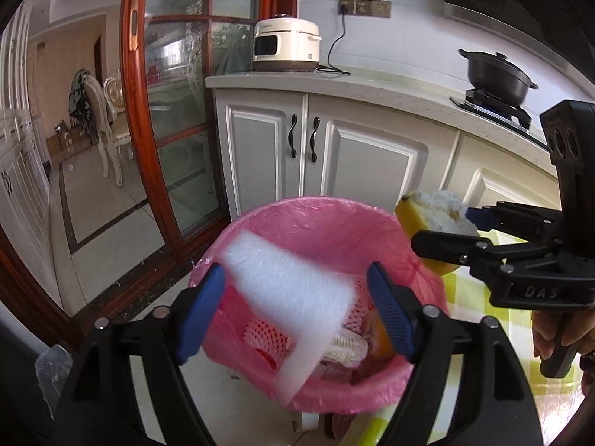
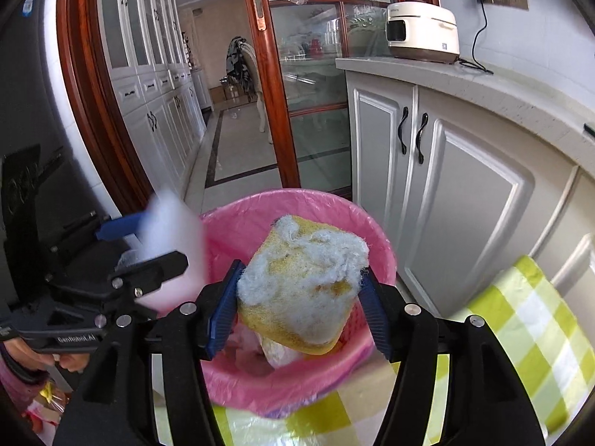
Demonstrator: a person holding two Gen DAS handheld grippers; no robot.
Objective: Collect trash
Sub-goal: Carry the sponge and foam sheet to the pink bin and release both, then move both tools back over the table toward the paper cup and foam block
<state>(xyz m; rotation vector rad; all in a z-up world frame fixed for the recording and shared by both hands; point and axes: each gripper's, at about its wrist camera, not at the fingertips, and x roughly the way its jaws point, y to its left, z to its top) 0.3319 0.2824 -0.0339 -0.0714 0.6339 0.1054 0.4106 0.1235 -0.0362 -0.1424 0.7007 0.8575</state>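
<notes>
A bin lined with a pink bag [image 1: 297, 215] stands on the floor below both grippers; it also shows in the right wrist view [image 2: 260, 208]. It holds red netting [image 1: 266, 338] and other scraps. My left gripper [image 1: 297, 308] is open above the bin; a blurred white foam sheet [image 1: 293, 297] hangs loose between its jaws over the bin. My right gripper [image 2: 301, 306] is shut on a worn yellow sponge [image 2: 301, 290] over the bin's right rim; the sponge also shows in the left wrist view [image 1: 435, 219].
White cabinets [image 1: 364, 163] with a countertop stand behind the bin. A rice cooker [image 1: 286, 44] and a black pot [image 1: 496, 74] sit on the counter. A red-framed glass door [image 1: 174, 119] is to the left. A green checked tablecloth [image 2: 528, 316] lies at right.
</notes>
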